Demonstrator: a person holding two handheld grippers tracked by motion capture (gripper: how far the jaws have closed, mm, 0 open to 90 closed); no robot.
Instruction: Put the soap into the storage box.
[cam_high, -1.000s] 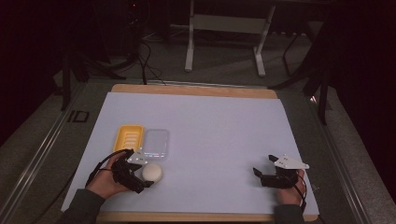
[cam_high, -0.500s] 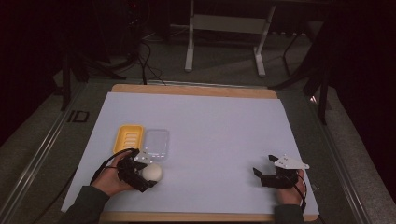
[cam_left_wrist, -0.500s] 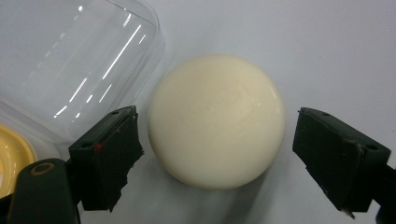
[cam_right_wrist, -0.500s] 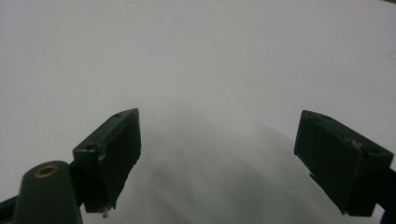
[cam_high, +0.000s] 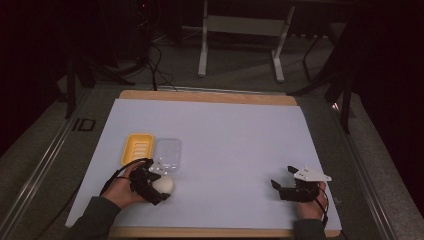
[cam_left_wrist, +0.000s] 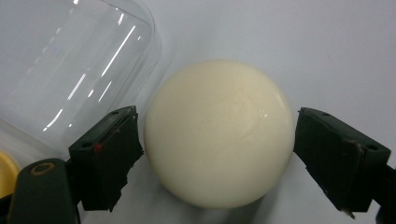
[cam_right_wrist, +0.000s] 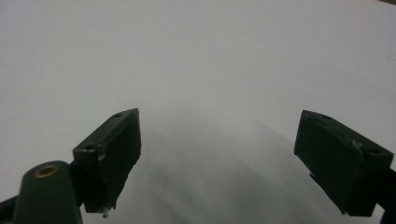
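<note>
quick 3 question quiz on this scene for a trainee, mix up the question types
1. True or false: the left gripper has the cream ball between its jaws.
2. Which lies right beside the yellow tray? A. a clear lid B. a red cup C. a spoon
3. Fill in: the right gripper has ______ between its jaws.

Key
1. True; both pads sit at the ball's sides.
2. A
3. Nothing; beneath it lies bare white sheet.
</note>
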